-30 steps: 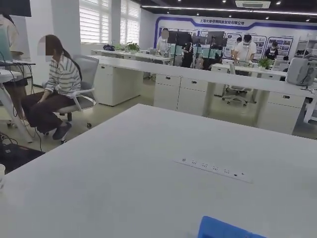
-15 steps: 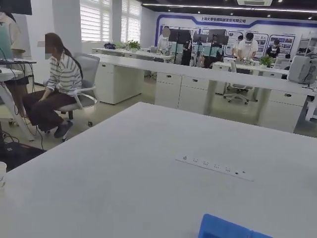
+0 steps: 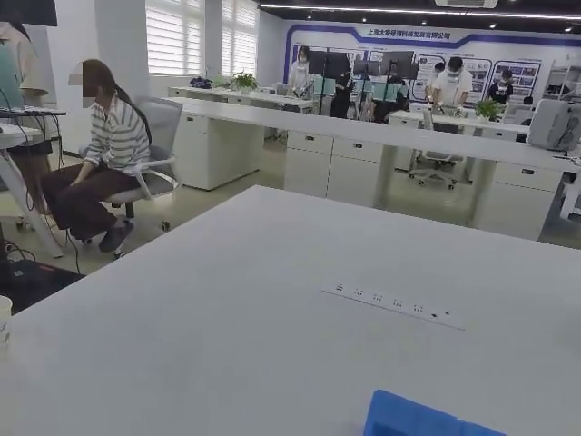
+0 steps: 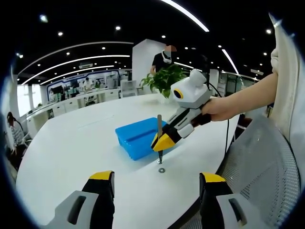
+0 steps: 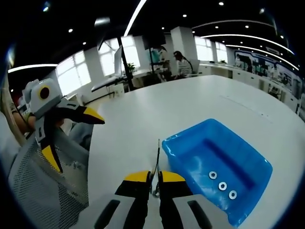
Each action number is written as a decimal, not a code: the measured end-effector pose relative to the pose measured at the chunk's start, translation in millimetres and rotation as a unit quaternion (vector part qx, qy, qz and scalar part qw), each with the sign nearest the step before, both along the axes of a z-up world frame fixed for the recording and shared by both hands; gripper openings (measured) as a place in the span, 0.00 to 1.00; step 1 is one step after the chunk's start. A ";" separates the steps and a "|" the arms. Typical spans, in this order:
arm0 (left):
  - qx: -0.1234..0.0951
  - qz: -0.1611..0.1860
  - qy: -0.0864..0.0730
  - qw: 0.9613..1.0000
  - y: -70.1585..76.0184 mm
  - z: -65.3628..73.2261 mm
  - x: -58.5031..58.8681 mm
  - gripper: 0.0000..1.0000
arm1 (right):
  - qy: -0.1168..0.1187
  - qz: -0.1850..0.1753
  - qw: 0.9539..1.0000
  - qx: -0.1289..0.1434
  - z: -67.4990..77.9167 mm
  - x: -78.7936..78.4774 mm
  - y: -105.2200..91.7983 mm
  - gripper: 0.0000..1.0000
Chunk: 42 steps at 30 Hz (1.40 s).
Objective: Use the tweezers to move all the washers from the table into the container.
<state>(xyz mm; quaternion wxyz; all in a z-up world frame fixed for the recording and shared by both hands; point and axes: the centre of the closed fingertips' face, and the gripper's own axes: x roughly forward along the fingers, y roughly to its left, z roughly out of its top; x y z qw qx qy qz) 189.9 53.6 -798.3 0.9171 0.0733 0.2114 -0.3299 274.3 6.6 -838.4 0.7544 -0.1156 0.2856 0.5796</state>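
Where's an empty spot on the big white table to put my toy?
Most of the table is bare: the wide stretch from the socket strip to the left edge. It's crowded beside the blue container, where the right gripper holds tweezers near a washer.

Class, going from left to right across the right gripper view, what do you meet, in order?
The left gripper → tweezers → blue container.
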 end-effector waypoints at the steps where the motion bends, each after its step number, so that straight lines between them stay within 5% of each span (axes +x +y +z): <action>1: 0.000 0.000 0.000 1.000 -0.1 0.0 0.0 0.73 | -0.001 -0.001 1.000 0.000 0.5 -0.2 0.3 0.04; 17: 0.000 0.000 0.000 1.000 0.5 0.1 0.9 0.73 | -0.001 -0.006 1.000 0.006 -1.2 0.8 -0.8 0.04; 29: -0.002 -0.004 0.007 1.000 -1.1 -2.2 0.0 0.73 | -0.064 0.030 0.997 -0.018 -2.8 -8.8 3.7 0.03; 36: 0.002 -0.005 0.016 1.000 -1.0 -5.1 -1.4 0.73 | -0.045 0.001 0.999 -0.015 -3.1 -2.4 2.7 0.03; 42: 0.004 -0.002 0.019 1.000 -0.1 -6.1 -1.2 0.73 | -0.015 -0.070 0.997 0.029 7.9 -1.3 -10.6 0.03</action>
